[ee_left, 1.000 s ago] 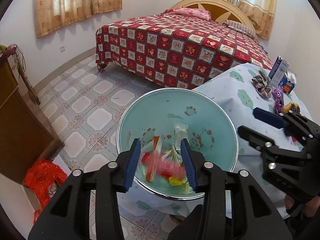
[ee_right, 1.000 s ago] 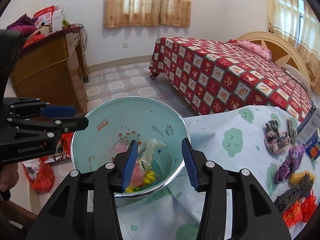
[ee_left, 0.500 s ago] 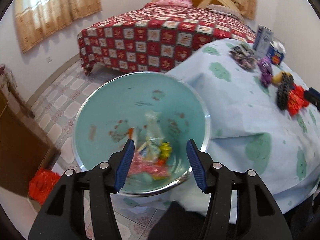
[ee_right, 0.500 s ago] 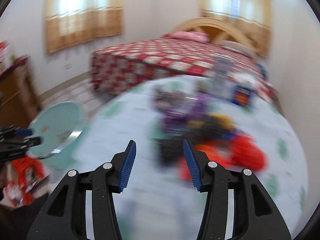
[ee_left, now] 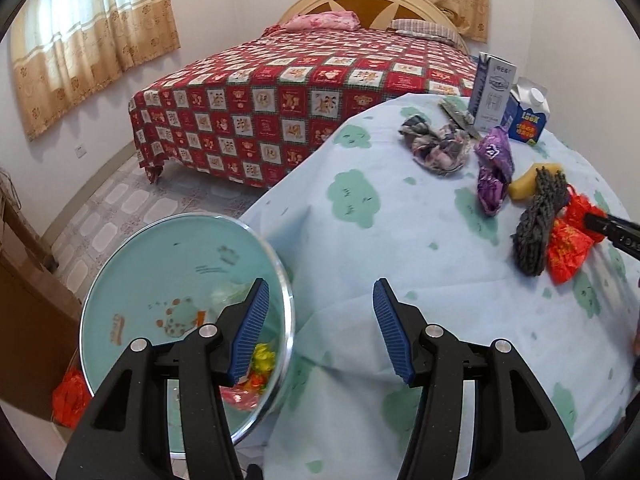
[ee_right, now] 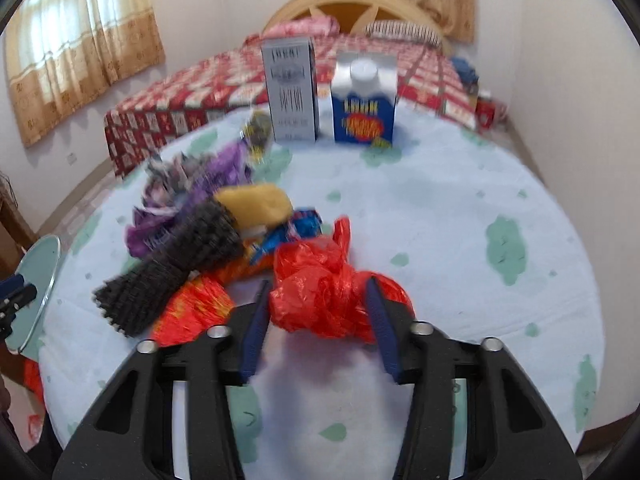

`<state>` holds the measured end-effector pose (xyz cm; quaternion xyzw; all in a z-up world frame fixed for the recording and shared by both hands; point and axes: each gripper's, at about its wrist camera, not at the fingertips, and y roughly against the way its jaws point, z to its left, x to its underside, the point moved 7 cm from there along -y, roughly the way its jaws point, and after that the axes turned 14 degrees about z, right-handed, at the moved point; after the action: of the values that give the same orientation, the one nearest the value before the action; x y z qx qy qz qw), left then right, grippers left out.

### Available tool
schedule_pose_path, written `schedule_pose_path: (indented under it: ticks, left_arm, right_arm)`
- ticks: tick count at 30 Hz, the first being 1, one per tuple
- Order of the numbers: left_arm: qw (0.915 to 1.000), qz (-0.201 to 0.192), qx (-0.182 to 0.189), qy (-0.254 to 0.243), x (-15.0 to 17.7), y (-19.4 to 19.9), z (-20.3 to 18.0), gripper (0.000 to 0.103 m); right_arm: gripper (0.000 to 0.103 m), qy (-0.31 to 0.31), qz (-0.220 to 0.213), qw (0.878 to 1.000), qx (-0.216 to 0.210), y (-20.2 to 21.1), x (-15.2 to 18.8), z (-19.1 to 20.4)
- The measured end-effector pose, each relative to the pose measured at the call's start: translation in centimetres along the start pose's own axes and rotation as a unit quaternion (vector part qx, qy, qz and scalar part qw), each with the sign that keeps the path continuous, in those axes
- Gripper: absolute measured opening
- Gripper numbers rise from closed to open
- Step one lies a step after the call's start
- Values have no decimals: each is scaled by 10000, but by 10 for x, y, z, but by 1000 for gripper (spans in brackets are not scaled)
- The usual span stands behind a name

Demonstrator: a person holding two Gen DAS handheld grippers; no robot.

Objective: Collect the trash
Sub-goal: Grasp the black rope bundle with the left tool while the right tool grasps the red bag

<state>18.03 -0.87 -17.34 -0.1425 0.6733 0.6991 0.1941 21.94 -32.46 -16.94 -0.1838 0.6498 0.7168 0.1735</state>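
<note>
The right hand-held gripper (ee_right: 318, 314) straddles a crumpled red plastic bag (ee_right: 320, 296) on the tabletop (ee_right: 460, 240) — its jaws have just been closing, both blue pads now against the bag's sides. The shot is blurred, so a firm pinch can't be confirmed. To the bag's left lie a dark knitted piece (ee_right: 176, 264), a yellow lump (ee_right: 256, 200), purple wrapper (ee_right: 224, 168) and an orange-red wrapper (ee_right: 192, 308); two cartons (ee_right: 362, 100) stand upright at the far edge. The left hand-held gripper (ee_left: 320, 330) hangs spread w/ nothing between its pads, over the cloth's front edge — a teal basin (ee_left: 160, 272) w/ coloured scraps sits just beside the tabletop, lower left. Bed w/ red checked cover (ee_left: 300, 96) behind.
</note>
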Motion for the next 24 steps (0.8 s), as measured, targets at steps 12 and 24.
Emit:
schedule_pose_path:
  ticks: [12,24]
  left_arm:
    - [9960,-145,473,-744,-15,11,-95,54]
    - [9880,312,889,-1228,-23,-28,-173,22]
  right_arm:
    - [13,-404,-758,9963,-75,68,39,-35]
    - [13,-493,-834,9950,-261,67,67,-37]
